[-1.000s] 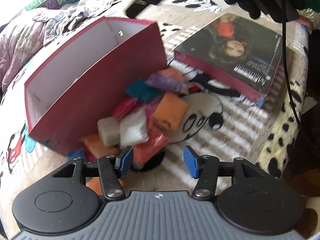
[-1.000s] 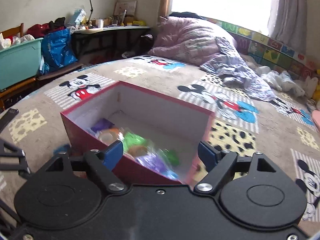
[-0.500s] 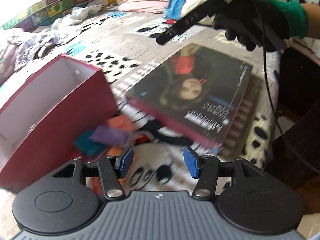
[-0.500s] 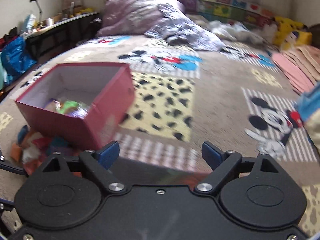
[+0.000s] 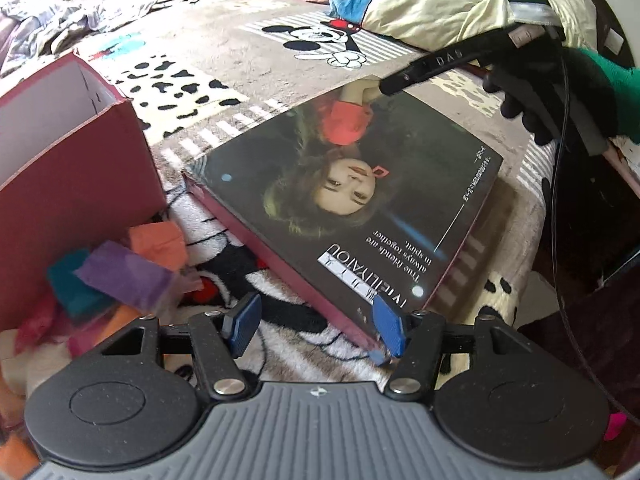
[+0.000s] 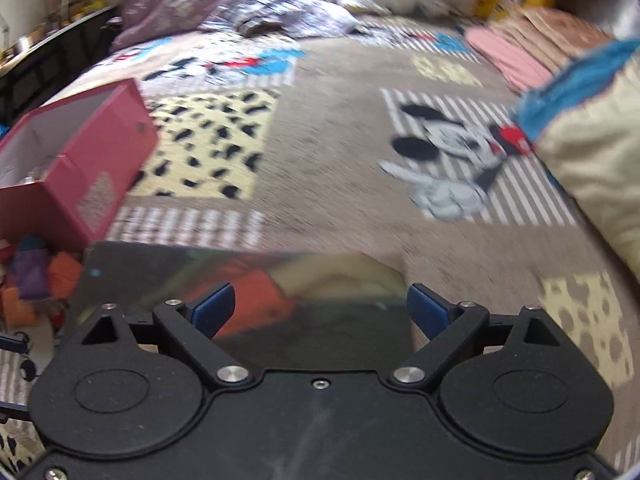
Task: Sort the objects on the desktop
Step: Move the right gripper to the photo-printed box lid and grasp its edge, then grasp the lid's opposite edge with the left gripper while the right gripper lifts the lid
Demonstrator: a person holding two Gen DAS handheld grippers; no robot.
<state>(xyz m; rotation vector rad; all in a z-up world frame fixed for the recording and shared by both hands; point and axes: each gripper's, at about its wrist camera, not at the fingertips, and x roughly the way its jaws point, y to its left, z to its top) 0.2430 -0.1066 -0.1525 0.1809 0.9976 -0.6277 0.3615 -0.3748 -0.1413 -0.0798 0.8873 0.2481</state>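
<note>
A large glossy book [image 5: 360, 196] with a girl's face on its cover lies flat on the cartoon-print blanket. My left gripper [image 5: 316, 326] is open and empty, its fingers just above the book's near corner. My right gripper [image 6: 320, 310] is open and empty over the book's far edge [image 6: 248, 280]; one of its fingers reaches the far corner in the left wrist view [image 5: 404, 78]. A red cardboard box [image 5: 72, 168] stands to the left, also in the right wrist view [image 6: 76, 156]. Several small coloured packets [image 5: 120, 268] lie heaped beside it.
The blanket [image 6: 332, 152] covers a bed. A cream pillow [image 6: 592, 160] lies at the right, folded pink cloths [image 6: 516, 52] and crumpled bedding [image 6: 272, 8] at the far side. The bed's edge drops off to the right of the book [image 5: 580, 240].
Both grippers have swung right, away from the red box and the packets. The left now sits at the book's near corner, the right over its far edge. Both stay open.
</note>
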